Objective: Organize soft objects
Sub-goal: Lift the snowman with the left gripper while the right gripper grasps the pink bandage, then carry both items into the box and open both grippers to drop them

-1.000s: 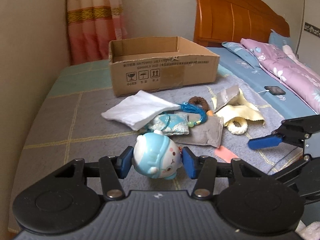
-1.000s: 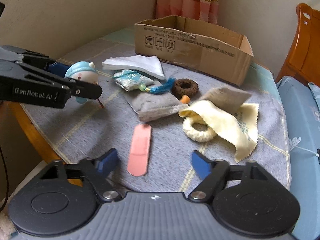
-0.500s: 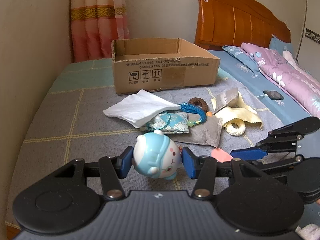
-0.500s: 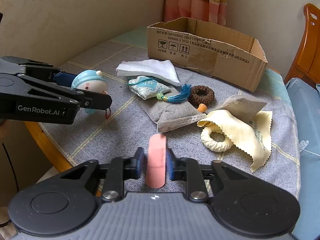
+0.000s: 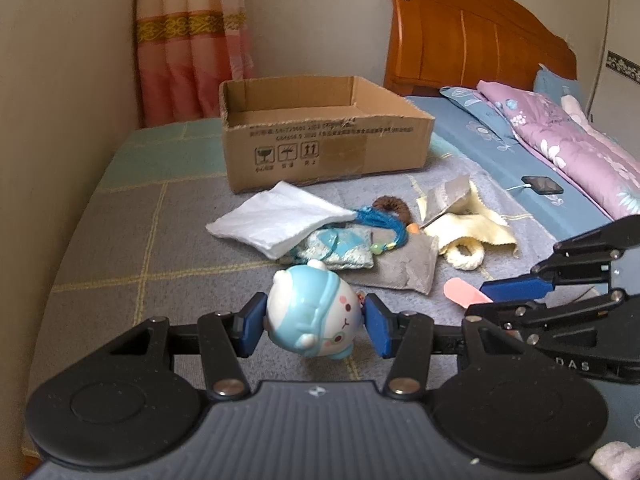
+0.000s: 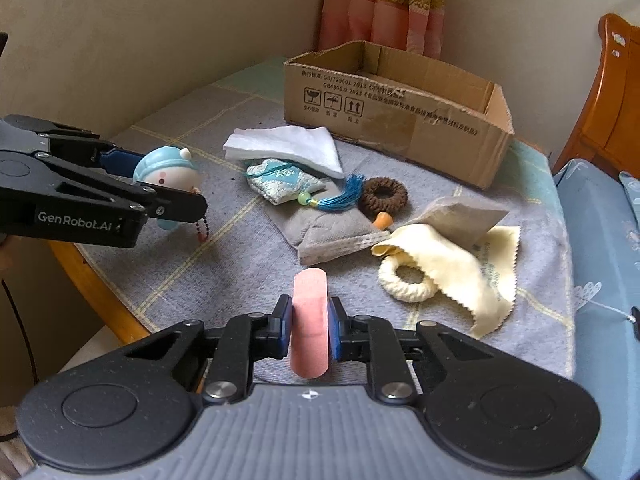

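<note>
At lower centre of the right wrist view, the right gripper point(image 6: 308, 330) has just closed its jaws on a pink foam strip point(image 6: 309, 322). It is flat with rounded ends, looks light and squashy, and is pinched across its width near mid-length, so the free end may flop. The left gripper point(image 5: 314, 324) clamps a blue-and-white toy keychain point(image 5: 314, 316), round, glossy and likely slippery, by its sides. The open cardboard box point(image 6: 404, 120), matte and torn-edged, sits at upper centre, beyond cloths and knitted rings.
</note>
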Demonstrator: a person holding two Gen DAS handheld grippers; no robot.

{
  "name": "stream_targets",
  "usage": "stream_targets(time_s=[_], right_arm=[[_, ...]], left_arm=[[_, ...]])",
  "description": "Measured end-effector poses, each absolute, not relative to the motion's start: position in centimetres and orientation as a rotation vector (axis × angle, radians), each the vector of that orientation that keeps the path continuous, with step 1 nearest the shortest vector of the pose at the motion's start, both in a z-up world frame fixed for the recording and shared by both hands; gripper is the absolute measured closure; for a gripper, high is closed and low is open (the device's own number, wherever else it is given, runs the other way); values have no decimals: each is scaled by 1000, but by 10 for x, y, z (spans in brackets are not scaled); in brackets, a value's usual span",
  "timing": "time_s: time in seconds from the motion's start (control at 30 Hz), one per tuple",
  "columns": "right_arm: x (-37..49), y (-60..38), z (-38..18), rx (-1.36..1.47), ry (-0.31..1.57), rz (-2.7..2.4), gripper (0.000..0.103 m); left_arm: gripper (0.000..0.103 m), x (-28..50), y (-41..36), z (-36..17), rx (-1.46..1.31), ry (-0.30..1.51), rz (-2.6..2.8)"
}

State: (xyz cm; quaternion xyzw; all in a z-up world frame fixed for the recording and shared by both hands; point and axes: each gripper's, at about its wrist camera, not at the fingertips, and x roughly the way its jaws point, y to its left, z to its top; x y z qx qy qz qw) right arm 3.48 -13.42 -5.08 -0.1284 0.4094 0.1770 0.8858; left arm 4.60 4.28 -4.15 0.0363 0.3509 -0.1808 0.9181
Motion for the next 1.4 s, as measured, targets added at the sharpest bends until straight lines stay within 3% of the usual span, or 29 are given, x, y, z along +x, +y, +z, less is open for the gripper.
stream_targets(time_s=[0.6, 0.87, 1.23, 1.3, 1.37, 1.4], right_arm=[[66, -160, 16, -295, 720, 369, 81], [110, -169, 36, -283, 661, 354, 81], [163, -180, 45, -267, 634, 330, 81], [168, -184, 44, -265, 636, 320, 81], [174, -187, 43, -261, 641, 310, 81], [177, -188, 42, -262, 642, 309, 81]], left_arm=[[52, 106, 26, 30, 141, 625, -437], [51, 184, -1, 55, 212, 588, -454], [51, 310, -29, 33, 269, 702, -396], [47, 326, -29, 30, 260, 696, -360], [24, 340, -28, 26, 239, 683, -338], [6, 345, -27, 23, 220, 688, -330]])
